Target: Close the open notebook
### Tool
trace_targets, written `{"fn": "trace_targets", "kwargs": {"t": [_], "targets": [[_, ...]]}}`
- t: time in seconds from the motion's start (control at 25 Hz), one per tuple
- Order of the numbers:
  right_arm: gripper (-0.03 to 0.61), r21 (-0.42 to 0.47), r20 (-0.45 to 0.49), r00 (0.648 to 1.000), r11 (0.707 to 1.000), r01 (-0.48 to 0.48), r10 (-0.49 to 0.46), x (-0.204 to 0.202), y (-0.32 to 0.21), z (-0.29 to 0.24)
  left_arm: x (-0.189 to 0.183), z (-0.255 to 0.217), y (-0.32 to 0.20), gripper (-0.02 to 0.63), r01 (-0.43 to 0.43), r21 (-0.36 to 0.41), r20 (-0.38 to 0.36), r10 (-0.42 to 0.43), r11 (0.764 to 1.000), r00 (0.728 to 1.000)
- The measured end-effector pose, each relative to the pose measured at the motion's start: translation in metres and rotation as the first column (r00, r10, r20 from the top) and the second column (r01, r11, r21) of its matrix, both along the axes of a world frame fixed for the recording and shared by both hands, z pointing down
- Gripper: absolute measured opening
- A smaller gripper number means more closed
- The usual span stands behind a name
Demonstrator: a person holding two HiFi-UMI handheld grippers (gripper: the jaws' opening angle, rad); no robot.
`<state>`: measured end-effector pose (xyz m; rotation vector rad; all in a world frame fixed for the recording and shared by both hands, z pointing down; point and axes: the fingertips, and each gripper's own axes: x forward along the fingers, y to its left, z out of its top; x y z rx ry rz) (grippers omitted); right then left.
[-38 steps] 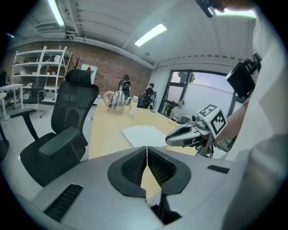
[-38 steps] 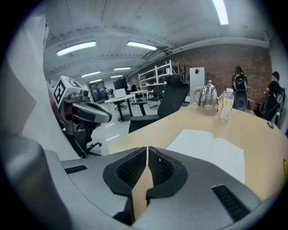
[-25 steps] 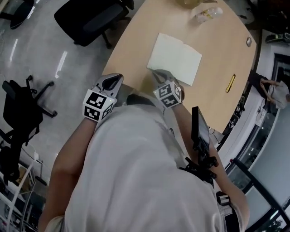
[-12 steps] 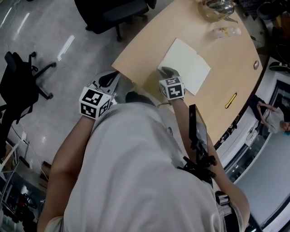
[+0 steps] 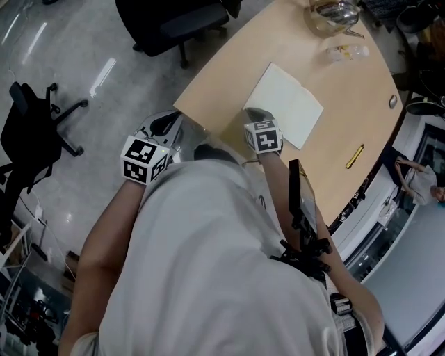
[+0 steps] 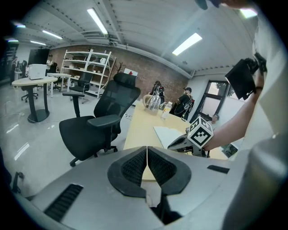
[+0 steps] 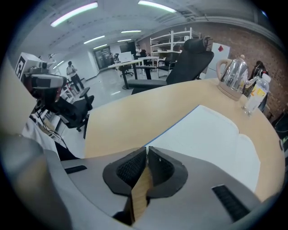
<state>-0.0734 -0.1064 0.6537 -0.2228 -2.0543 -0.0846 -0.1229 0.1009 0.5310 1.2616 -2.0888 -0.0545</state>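
Now, notebook [image 5: 285, 104] lies open; kettle [image 5: 334, 12] and bottle [image 5: 345, 50] beyond, contents unclear.

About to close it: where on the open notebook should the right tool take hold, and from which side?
Likely its blue-lined free edge, just ahead of the right tool. The notebook lies flat, its crease further right, so slide in low from the table's near side.

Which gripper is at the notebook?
The right gripper, at the notebook's near edge; the left gripper is off the table, beside its corner.
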Motion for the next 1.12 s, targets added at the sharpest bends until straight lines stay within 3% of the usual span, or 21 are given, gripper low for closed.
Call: {"fn": "trace_targets", "kwargs": {"t": [0.36,0.48,0.68,0.88,1.12], "targets": [[0.018,-0.199,0.081,0.988,0.973,-0.113,0.131,0.002,-0.003,-0.018,-0.005,-0.004,-0.026,0.012,-0.083,0.011,0.015,0.082,0.997,0.996],[0.018,-0.294,0.124,0.975,0.945,-0.142,0.185,0.003,-0.005,-0.032,-0.003,-0.006,-0.040,0.012,-0.121,0.013,0.019,0.121,0.993,0.992],[0.018,-0.450,0.158,0.949,0.875,-0.178,0.274,0.009,-0.006,-0.049,0.003,-0.012,-0.064,0.012,-0.214,0.020,0.035,0.213,0.977,0.976],[0.018,-0.496,0.221,0.928,0.854,-0.157,0.299,0.015,-0.009,-0.068,0.009,-0.016,-0.087,0.012,-0.289,0.016,0.050,0.288,0.957,0.956],[0.018,-0.494,0.298,0.899,0.857,-0.144,0.323,0.025,-0.021,-0.098,0.014,-0.022,-0.118,0.012,-0.369,0.011,0.063,0.368,0.929,0.928]]}}
